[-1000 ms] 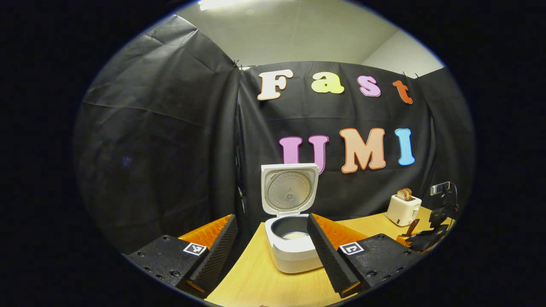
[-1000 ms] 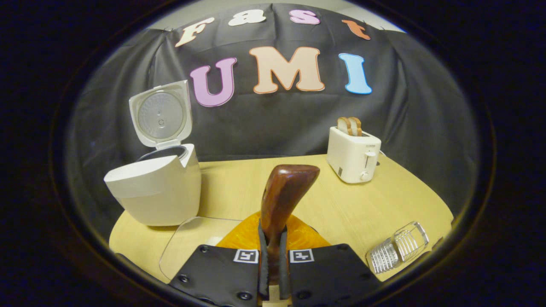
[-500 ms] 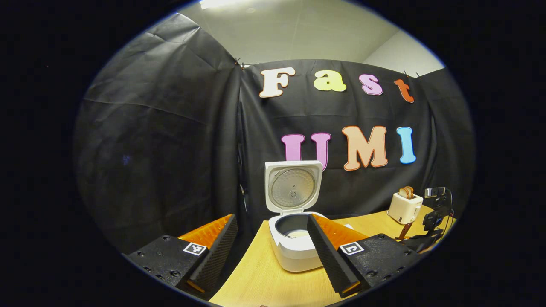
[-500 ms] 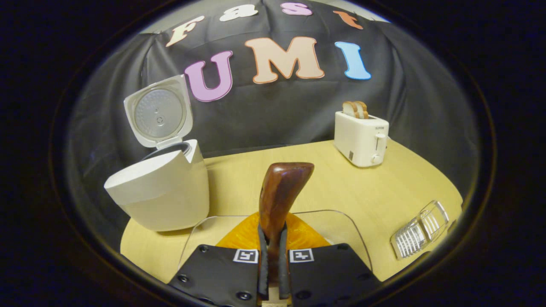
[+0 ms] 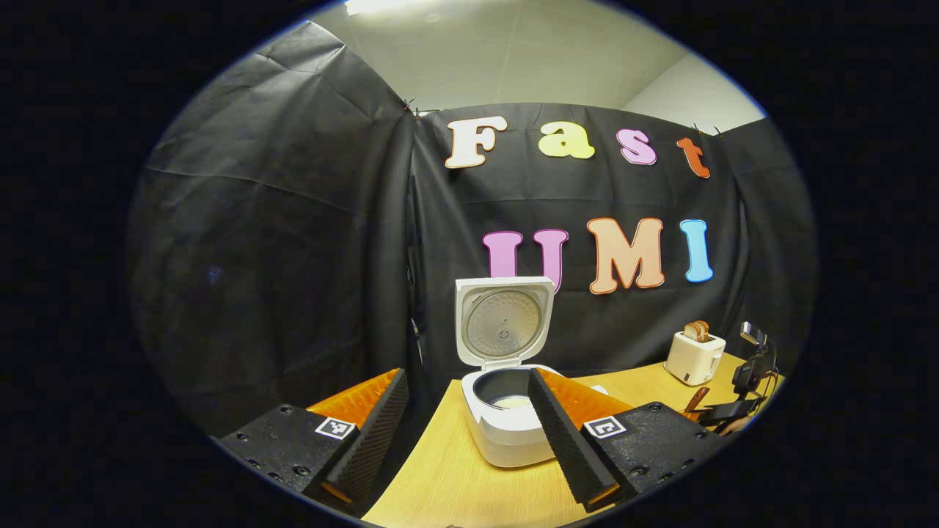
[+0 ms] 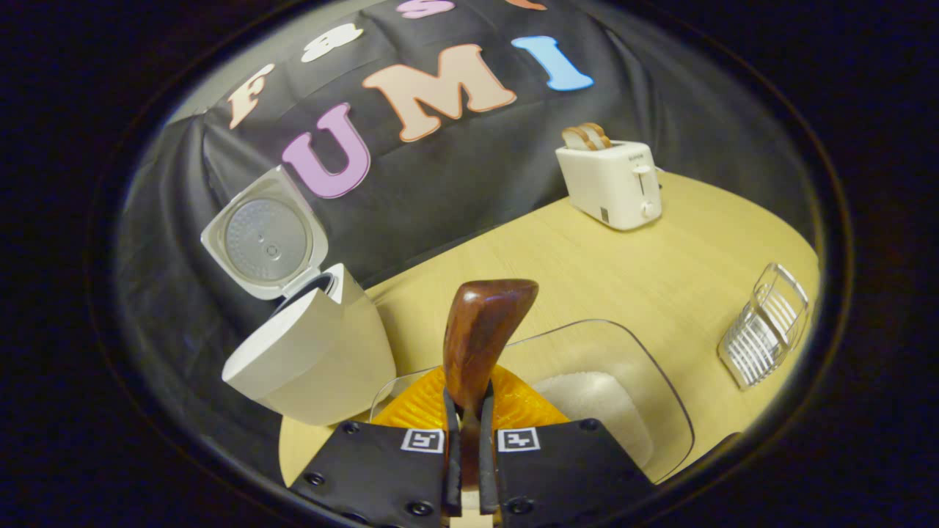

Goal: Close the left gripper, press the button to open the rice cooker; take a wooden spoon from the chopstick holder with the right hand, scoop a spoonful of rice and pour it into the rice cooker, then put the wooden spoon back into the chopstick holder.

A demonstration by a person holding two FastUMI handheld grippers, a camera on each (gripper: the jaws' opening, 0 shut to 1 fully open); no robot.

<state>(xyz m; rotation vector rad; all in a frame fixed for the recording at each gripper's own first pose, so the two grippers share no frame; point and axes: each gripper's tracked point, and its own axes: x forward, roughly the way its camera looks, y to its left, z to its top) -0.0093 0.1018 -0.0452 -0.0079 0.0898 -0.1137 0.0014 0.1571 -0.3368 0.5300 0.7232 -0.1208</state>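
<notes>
The white rice cooker (image 5: 506,433) stands open just past my left gripper (image 5: 468,374), its lid (image 5: 505,323) upright and a pale layer in the dark inner pot. The left gripper's fingers are wide apart with nothing between them. My right gripper (image 6: 467,400) is shut on the handle of a dark wooden spoon (image 6: 482,330), whose bowl points up and forward. Below the spoon lies a clear container (image 6: 660,381) with white rice (image 6: 594,400) in it. The cooker (image 6: 315,359) sits left of that container. The clear chopstick holder (image 6: 763,326) stands at the right.
A white toaster (image 6: 610,183) with bread slices stands at the back of the wooden table (image 6: 623,271). In the left gripper view the toaster (image 5: 693,357) and the far-off right gripper (image 5: 715,414) with the spoon (image 5: 695,400) sit at the right edge.
My right gripper has tilted and moved forward over the clear container, whose rice now shows beneath the spoon. The left gripper has hardly moved and stays open.
</notes>
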